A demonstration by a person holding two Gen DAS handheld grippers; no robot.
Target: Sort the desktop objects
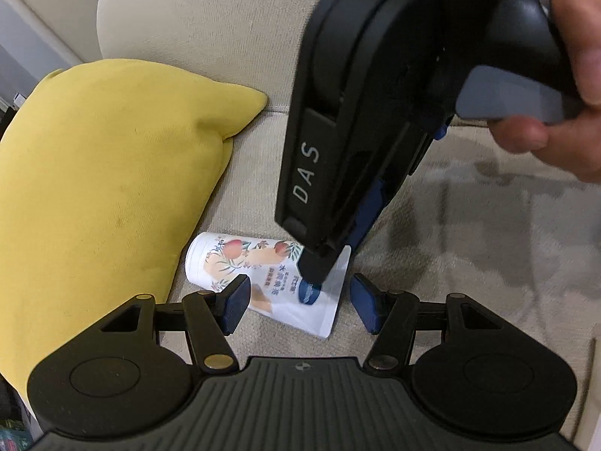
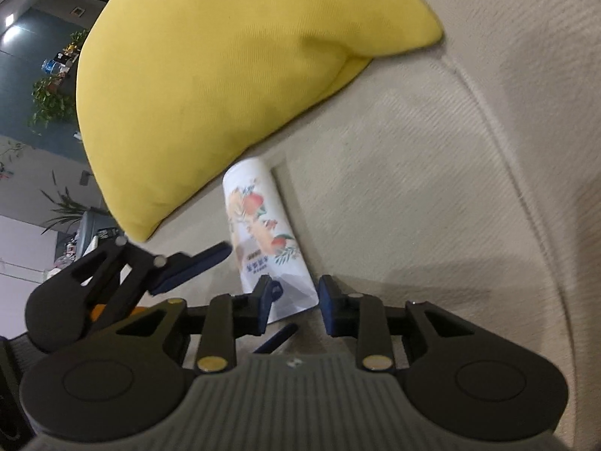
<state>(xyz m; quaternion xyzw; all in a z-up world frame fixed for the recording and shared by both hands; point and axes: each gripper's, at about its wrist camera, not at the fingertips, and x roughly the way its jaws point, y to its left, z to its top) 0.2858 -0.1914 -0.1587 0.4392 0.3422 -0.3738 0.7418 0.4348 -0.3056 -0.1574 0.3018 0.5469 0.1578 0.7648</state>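
A white pouch (image 1: 259,285) printed with peaches lies on the beige sofa seat (image 1: 469,233), its round end against the yellow cushion (image 1: 101,188). My left gripper (image 1: 298,304) is open, its blue pads on either side of the pouch's flat end, close above it. My right gripper (image 2: 294,302) is open too, straddling the flat sealed end of the pouch (image 2: 263,240). In the left wrist view the right gripper's body (image 1: 357,131) comes down from above onto the pouch. In the right wrist view the left gripper's fingers (image 2: 195,267) show at lower left.
The yellow cushion (image 2: 225,75) leans on the sofa back (image 1: 210,18). A seam (image 2: 499,143) runs across the seat to the right. A room with plants (image 2: 49,101) shows at far left.
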